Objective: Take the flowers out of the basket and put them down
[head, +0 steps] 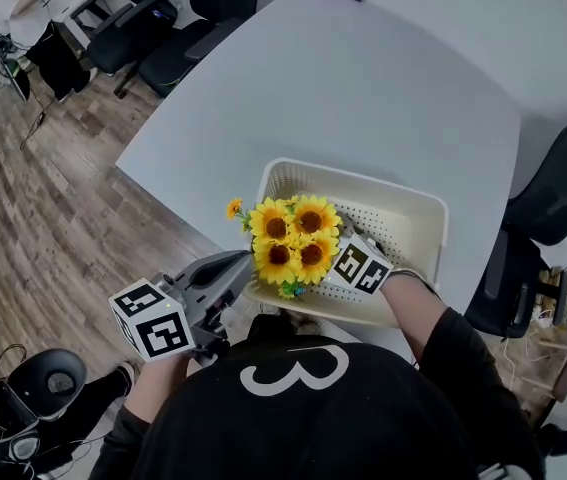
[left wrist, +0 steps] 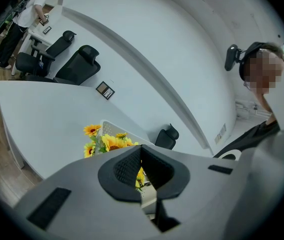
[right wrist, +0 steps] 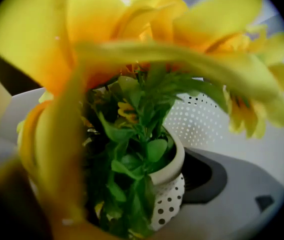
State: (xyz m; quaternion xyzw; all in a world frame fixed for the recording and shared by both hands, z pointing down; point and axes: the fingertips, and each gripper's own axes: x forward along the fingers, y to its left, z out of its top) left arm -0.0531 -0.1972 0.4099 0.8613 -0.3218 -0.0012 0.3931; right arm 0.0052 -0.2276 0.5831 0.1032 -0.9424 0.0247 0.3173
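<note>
1. White table point(head: 383, 98) carries the basket point(head: 403, 200). The flowers point(head: 295, 238) stand at its near edge, my right gripper point(head: 331, 258) is under the blooms, and my left gripper point(head: 243, 265) is just left of them.
2. Left gripper view: my jaws are together and empty, with the flowers ahead.
3. Right gripper view: my jaws clasp the flowers' dotted pot point(right wrist: 171, 196), with the basket wall behind.

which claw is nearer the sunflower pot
Right. The right claw is shut on the dotted pot under the sunflowers, at the basket's near edge. The left claw, jaws together, is apart from it, outside the basket's near left corner.
</note>
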